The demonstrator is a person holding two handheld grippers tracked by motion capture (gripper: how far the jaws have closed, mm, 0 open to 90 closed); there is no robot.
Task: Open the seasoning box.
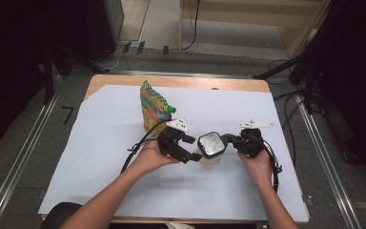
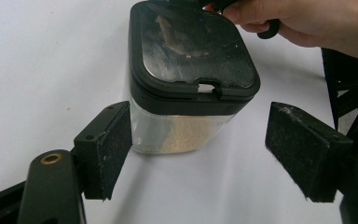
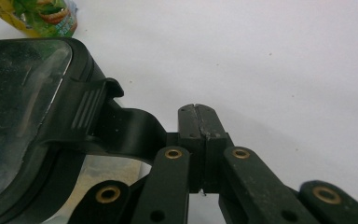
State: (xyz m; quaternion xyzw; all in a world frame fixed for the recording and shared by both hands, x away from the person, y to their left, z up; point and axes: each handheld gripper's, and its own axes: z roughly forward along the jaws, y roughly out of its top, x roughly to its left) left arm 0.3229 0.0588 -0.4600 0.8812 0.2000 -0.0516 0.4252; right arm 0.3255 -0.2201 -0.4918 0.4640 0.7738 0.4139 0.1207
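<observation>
Left gripper [image 2: 198, 154] is standing open, straddling the jar [image 2: 182, 130]; right gripper [image 3: 199, 122], closed empty, is sitting beside its unopened lid [image 3: 23, 107].

A yellow-green snack pouch [image 1: 153, 107] with a green cap [image 1: 171, 109] stands upright on the white sheet [image 1: 100, 157] covering the worktop [image 1: 171, 82], just beyond the left fingers [image 1: 187, 139] and well apart from the right fingers [image 1: 228, 139].

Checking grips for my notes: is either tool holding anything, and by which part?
Nothing is held: the left tool stands open around the lidded jar, and the right tool is shut, empty, beside its lid.
</observation>
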